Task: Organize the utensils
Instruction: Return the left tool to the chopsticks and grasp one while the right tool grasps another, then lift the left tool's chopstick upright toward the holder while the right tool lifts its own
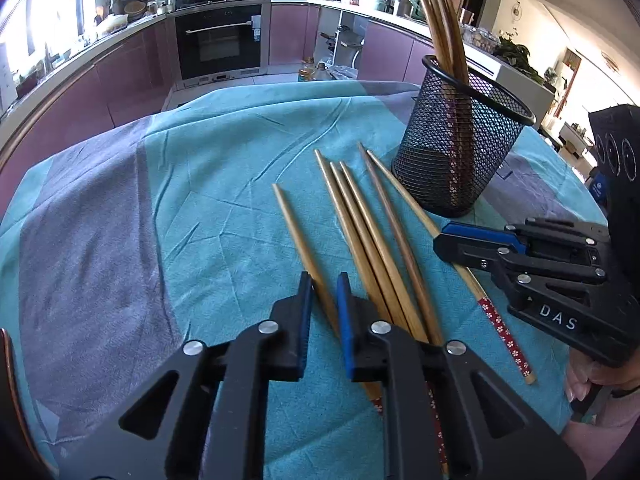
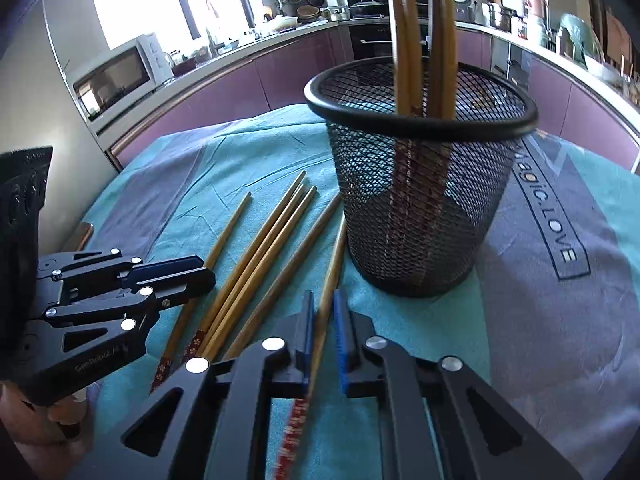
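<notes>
Several wooden chopsticks (image 1: 362,224) lie side by side on a teal cloth (image 1: 220,160), left of a black mesh holder (image 1: 460,140) that has several chopsticks standing in it. My left gripper (image 1: 325,290) is open, its jaws astride the leftmost chopstick (image 1: 298,236). My right gripper (image 2: 323,312) is open, its jaws astride the rightmost chopstick (image 2: 334,268), which runs between the blue pads. The right gripper shows in the left view (image 1: 452,240), low over that chopstick. The holder (image 2: 420,176) stands just ahead of my right gripper. My left gripper (image 2: 200,270) shows at left.
The cloth (image 2: 540,320) covers a round table and has grey patches with printed lettering. Kitchen counters, an oven (image 1: 220,40) and a microwave (image 2: 116,76) stand beyond the table's far edge. A hand (image 1: 592,384) shows at the right edge.
</notes>
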